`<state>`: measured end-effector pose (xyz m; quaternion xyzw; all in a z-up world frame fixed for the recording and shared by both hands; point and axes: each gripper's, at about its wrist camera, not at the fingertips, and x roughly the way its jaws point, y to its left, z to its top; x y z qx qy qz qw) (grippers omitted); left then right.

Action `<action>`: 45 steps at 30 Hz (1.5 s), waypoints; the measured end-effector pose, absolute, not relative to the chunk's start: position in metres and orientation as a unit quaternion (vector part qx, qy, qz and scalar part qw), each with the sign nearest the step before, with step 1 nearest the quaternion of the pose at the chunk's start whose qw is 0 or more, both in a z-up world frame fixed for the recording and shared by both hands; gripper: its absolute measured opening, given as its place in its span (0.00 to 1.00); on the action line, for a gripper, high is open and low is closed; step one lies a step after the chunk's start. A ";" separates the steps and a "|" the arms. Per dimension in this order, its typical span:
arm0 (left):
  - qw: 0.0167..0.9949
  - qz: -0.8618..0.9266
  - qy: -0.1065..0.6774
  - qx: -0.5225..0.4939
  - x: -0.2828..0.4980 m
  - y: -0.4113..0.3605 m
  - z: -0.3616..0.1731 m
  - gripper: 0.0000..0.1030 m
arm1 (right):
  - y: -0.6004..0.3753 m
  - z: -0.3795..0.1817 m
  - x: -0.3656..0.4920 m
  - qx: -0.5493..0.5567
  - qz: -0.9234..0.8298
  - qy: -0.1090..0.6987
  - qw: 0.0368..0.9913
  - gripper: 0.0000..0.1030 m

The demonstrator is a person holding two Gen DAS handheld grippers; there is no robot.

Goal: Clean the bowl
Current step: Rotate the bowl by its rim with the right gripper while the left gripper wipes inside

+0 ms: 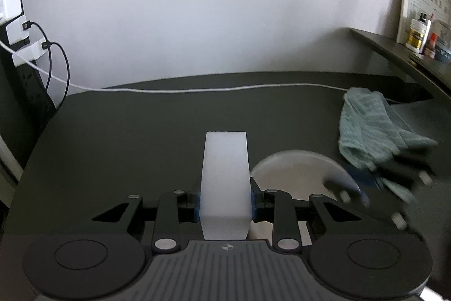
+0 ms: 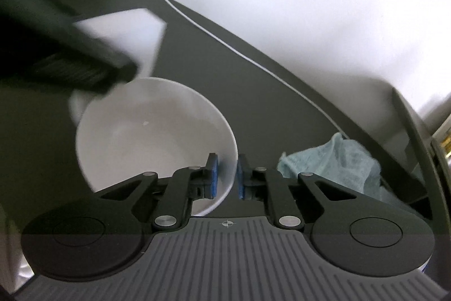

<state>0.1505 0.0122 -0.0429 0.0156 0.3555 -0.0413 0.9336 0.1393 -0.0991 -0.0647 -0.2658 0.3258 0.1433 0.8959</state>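
Resting on the dark table [image 2: 267, 92], white bowl [image 2: 146, 137] looks rigid, glazed, slippery and chippable, so right gripper [image 2: 227, 177] pinches its thin rim, while left gripper [image 1: 225, 202] clamps a soft white sponge block [image 1: 225, 177] nearby.

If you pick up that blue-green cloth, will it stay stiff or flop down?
The cloth would probably flop: it lies crumpled in soft folds on the table. It looks thin and light, so it likely lifts easily. Its ribbed weave probably grips, not slips.
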 end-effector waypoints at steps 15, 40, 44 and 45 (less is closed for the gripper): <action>0.932 -0.045 0.360 0.017 0.131 0.013 -0.041 0.27 | -0.091 -0.067 0.152 -0.280 0.128 0.313 0.898 0.13; 0.934 -0.037 0.356 0.013 0.136 0.012 -0.043 0.28 | -0.119 -0.050 0.155 -0.101 0.111 0.431 0.890 0.15; 0.931 -0.039 0.362 0.001 0.127 0.014 -0.042 0.27 | -0.102 -0.058 0.156 -0.184 0.095 0.383 0.900 0.12; 0.931 -0.040 0.363 -0.004 0.125 0.015 -0.041 0.27 | -0.100 -0.059 0.159 -0.193 0.094 0.376 0.901 0.13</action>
